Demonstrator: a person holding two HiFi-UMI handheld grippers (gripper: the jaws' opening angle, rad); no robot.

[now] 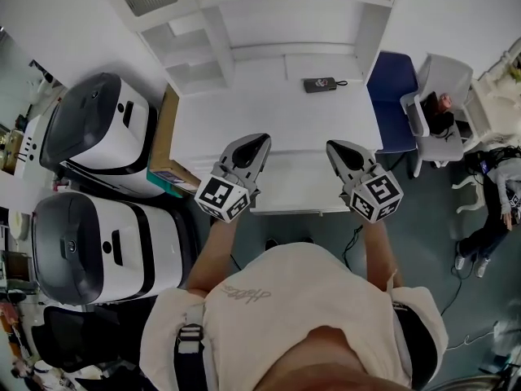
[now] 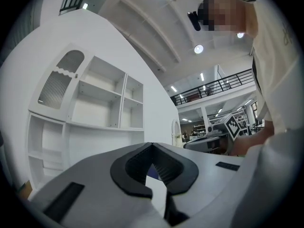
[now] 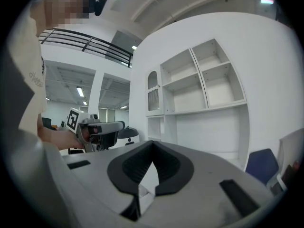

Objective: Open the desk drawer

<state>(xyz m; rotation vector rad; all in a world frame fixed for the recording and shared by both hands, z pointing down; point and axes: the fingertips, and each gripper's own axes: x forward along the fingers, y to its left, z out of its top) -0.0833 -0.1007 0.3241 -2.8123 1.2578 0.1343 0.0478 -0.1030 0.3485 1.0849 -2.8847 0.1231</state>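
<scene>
1. Surroundings: white desk [image 1: 277, 120] with hutch shelves [image 1: 203, 63] at its back. Small dark device with a cord [image 1: 320, 84] on the top, well apart from both grippers. Two white-and-black machines [image 1: 98, 129] and a cardboard box [image 1: 165, 133] off the desk's left side. Blue chair [image 1: 391, 96] and grey chair [image 1: 444, 88] off the right.
2. Obstruction: gripper bodies cover both ends of the desk's near edge in the head view.
3. Pose: left gripper [image 1: 260, 141] and right gripper [image 1: 334, 147] side by side over the near part of the desk, apart from each other. Both roughly level, aimed at the hutch. Marker cubes toward the torso, forearms stretched forward.
4. Jaws: tips pressed together on both, nothing between the pads.
5. Drawer: at the desk's near edge, between and below the grippers. Front not separable from the top from above, so open or closed can't be told.
6. Axis: desk runs left-right across the head view, near edge facing the person.
</scene>
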